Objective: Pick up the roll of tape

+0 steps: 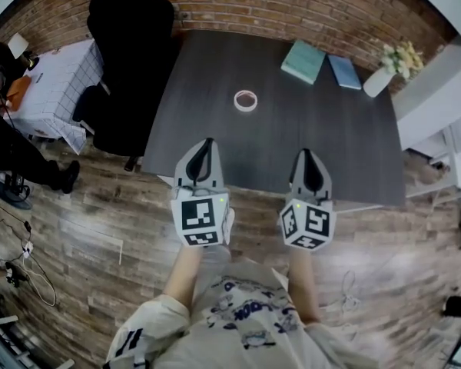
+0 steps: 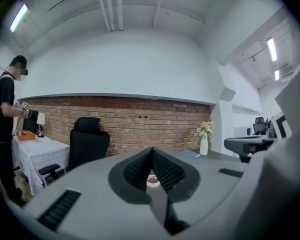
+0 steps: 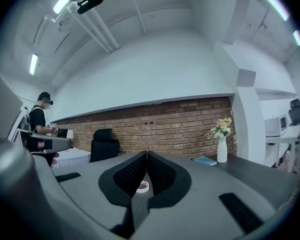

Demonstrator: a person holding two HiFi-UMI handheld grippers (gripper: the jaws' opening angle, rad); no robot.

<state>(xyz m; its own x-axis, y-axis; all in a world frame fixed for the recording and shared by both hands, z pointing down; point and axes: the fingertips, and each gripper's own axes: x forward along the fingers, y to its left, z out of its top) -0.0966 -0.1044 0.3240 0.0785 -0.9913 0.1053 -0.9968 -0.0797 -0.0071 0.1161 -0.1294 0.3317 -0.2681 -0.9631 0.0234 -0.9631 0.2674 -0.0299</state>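
Note:
The roll of tape [image 1: 246, 100] is a white ring lying flat near the middle of the dark table [image 1: 346, 144]. Both grippers hang over the table's near edge, well short of it. My left gripper [image 1: 207, 141] is shut, its tips meeting with nothing between them. My right gripper [image 1: 306, 153] is shut too and holds nothing. In the left gripper view the roll of tape [image 2: 153, 180] shows small through the gap below the closed tips of the left gripper [image 2: 152, 150]. The right gripper view has the roll of tape [image 3: 143, 186] just below the right gripper [image 3: 146, 154].
Two teal and blue books [image 1: 304, 61] and a white vase of flowers [image 1: 386, 73] stand at the table's far right. A black office chair [image 1: 123, 68] sits off the table's left side. A white-clothed side table [image 1: 58, 91] and a person [image 2: 7, 134] are further left.

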